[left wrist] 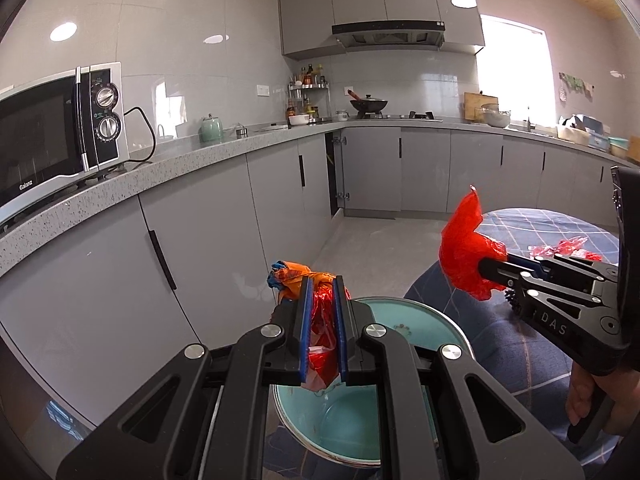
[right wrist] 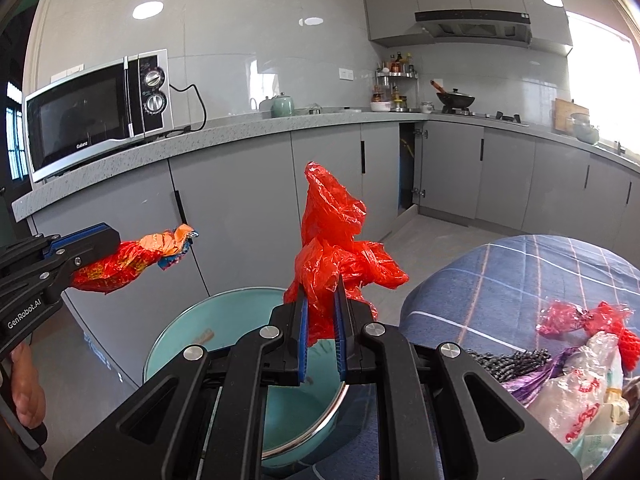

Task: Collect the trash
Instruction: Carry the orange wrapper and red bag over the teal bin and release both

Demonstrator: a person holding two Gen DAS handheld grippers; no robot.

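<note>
My left gripper is shut on a crumpled red and orange snack wrapper and holds it above a teal bin. In the right wrist view the same wrapper sticks out sideways from the left gripper. My right gripper is shut on a red plastic bag, which stands up from the pads over the teal bin. From the left wrist view the red bag and right gripper hang to the right of the bin.
A table with a blue checked cloth sits at the right, with more trash on it: red wrappers, a clear printed bag and a dark mesh item. Grey cabinets and a microwave on the counter stand behind.
</note>
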